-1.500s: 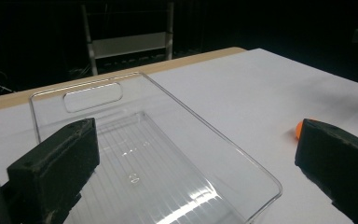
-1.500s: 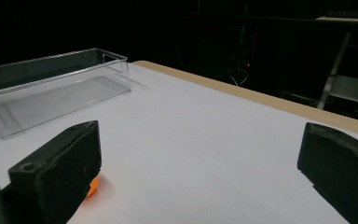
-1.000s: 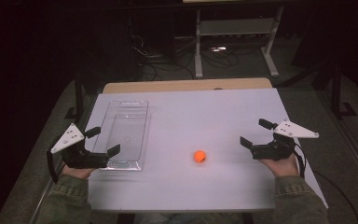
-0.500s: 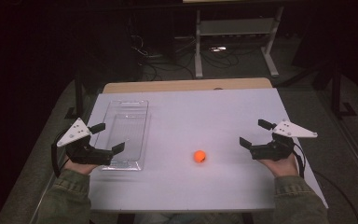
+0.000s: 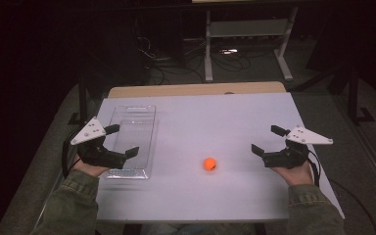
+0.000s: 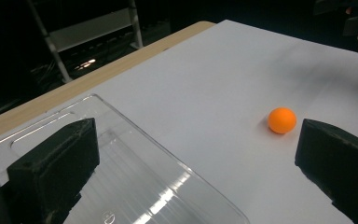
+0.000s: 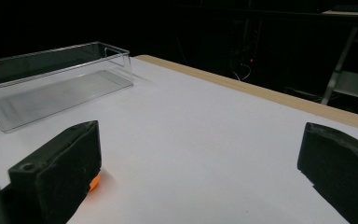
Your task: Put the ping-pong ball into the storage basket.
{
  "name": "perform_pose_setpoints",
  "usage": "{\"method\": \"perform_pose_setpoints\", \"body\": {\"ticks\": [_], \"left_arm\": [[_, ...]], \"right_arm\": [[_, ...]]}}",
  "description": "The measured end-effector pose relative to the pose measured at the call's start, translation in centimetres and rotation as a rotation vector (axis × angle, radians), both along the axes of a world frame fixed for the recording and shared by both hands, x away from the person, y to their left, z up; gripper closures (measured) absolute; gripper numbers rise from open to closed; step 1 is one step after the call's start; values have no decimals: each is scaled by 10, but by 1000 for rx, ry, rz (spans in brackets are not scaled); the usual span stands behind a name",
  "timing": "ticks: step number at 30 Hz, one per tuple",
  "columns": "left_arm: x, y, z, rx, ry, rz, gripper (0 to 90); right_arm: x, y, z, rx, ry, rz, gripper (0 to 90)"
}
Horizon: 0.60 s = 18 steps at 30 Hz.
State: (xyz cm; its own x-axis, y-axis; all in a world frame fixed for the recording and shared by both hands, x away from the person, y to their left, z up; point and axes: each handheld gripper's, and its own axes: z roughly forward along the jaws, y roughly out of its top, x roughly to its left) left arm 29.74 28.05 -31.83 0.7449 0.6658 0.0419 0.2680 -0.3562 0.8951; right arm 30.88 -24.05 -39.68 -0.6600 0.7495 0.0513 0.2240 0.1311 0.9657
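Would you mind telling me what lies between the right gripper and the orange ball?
Nothing: in the high view only bare white table separates the right gripper from the orange ball.

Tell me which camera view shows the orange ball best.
The left gripper view: the orange ball sits whole and close on the white table, unobstructed beside the right-hand jaw. The high view shows it whole but small, between the two grippers. In the right gripper view just an orange sliver peeks from behind the left-hand jaw.
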Motion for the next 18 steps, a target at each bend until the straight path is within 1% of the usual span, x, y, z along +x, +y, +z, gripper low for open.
{"method": "perform_pose_setpoints", "body": {"ticks": [9, 18], "left_arm": [[7, -17, 3, 27, 19, -51, 0], [11, -27, 5, 49, 33, -83, 0]], "right_arm": [[0, 1, 0, -7, 2, -4, 0], [0, 1, 0, -7, 4, -1, 0]]}}
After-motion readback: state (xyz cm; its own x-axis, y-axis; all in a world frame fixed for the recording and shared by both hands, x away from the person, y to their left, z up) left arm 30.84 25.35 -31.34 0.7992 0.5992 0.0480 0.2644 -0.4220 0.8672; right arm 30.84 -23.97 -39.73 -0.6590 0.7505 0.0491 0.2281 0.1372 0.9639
